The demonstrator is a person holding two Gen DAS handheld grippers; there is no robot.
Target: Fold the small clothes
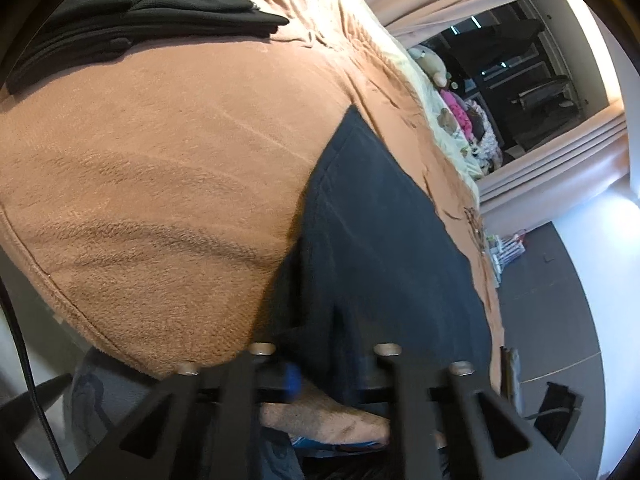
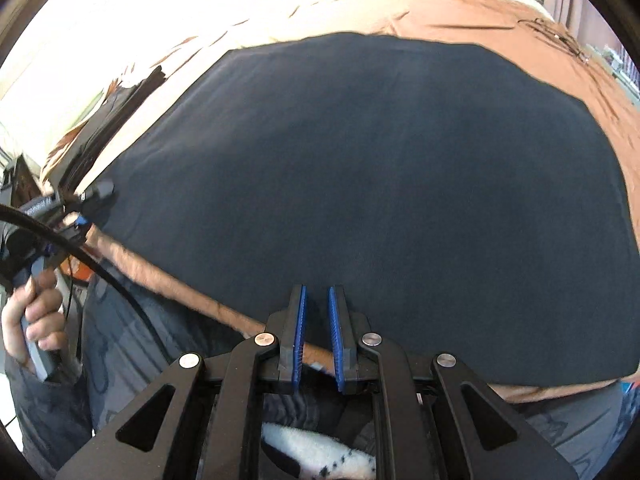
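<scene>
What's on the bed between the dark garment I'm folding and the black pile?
Only bare brown blanket, in the left wrist view, between the dark garment and the black pile.

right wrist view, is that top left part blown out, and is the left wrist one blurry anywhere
Right wrist view: yes, the blanket at the top left is washed out to near white by glare, while the dark garment is evenly lit and slightly soft. Left wrist view: the near edge of the dark garment is smeared by blur, the fisheye bends the bed edge, and the far window area glares.
</scene>
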